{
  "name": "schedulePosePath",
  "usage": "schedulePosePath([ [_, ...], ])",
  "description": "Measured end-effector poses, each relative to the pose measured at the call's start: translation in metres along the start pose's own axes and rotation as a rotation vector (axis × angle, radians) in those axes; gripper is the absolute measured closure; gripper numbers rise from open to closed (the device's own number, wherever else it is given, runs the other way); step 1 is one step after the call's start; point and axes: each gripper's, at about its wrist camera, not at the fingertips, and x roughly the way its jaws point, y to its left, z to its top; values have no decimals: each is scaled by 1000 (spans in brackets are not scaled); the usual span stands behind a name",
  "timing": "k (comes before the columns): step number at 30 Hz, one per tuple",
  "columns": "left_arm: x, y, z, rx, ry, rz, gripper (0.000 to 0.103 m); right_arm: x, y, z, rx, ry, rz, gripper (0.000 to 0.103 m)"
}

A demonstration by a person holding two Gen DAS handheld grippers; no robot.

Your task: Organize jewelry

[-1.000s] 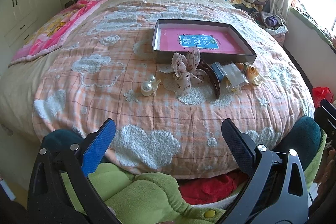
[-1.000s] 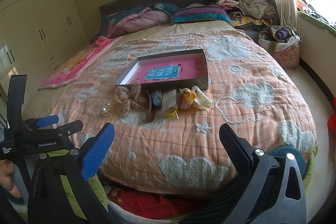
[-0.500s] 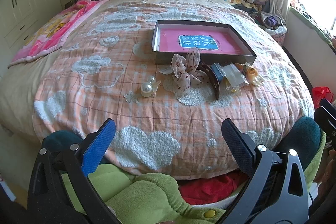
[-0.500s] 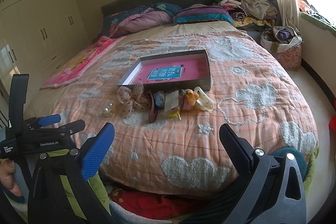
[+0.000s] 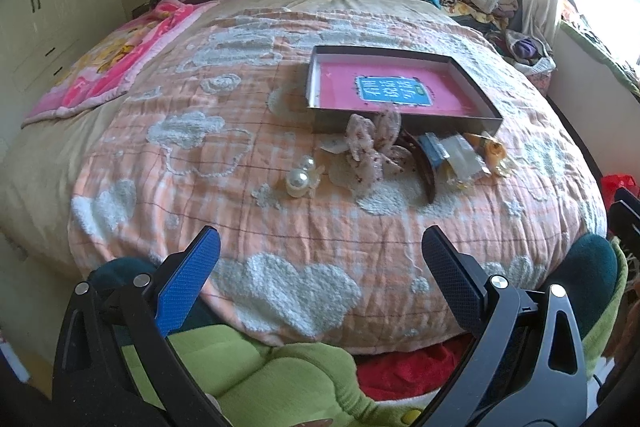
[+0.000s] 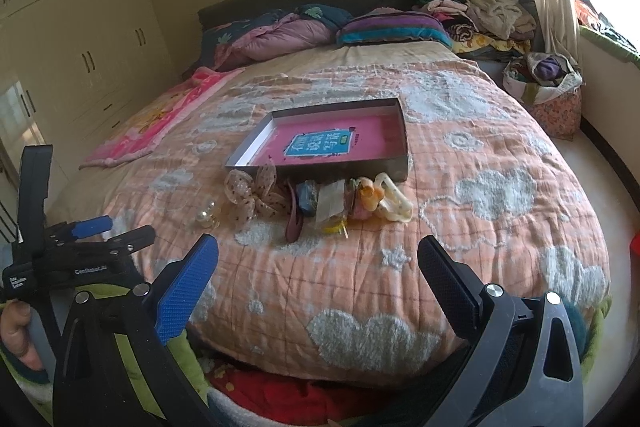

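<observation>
A shallow box (image 5: 478, 95) (image 6: 396, 163) with a pink floor lies on the bed's orange quilt. Before its near wall sits a heap of hair pieces: a dotted fabric bow (image 5: 370, 143) (image 6: 256, 195), a brown claw clip (image 5: 424, 167) (image 6: 294, 217), small packets (image 5: 460, 153) (image 6: 330, 203), an orange clip (image 5: 490, 147) and a cream clip (image 6: 394, 203). A pearl ornament (image 5: 299, 181) (image 6: 207, 217) lies apart to the left. My left gripper (image 5: 320, 259) and my right gripper (image 6: 318, 261) hang open short of the bed's foot, both empty.
Pillows and bedding (image 6: 312, 27) pile at the headboard, with clothes (image 6: 492, 11) heaped at the back right and a pink blanket (image 5: 120, 59) on the left. White wardrobes (image 6: 80, 67) line the left wall. A green cushion (image 5: 248, 367) lies below the grippers. A hand (image 6: 16, 331) holds the left gripper's handle.
Both views have crept slightly closer to the bed. The objects on the quilt have not moved and both grippers stay open.
</observation>
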Motion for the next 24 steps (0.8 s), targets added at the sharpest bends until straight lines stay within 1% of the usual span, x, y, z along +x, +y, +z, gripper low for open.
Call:
schedulePosePath([
  [8, 7, 28, 11, -56, -5, 42, 9, 14, -6, 15, -27, 4, 26, 4],
  [13, 12, 36, 23, -59, -17, 62, 9, 26, -7, 24, -42, 11, 41, 4],
  [16, 17, 34, 33, -36, -23, 69, 9, 35, -9, 28, -43, 19, 56, 4],
  [18, 22, 32, 40, -18, -28, 59, 9, 41, -12, 31, -43, 21, 56, 4],
  [20, 27, 27, 46, -4, -18, 54, 9, 47, -15, 36, -43, 26, 51, 4],
  [24, 41, 19, 56, 13, -3, 13, 9, 61, -23, 44, -30, 29, 48, 4],
])
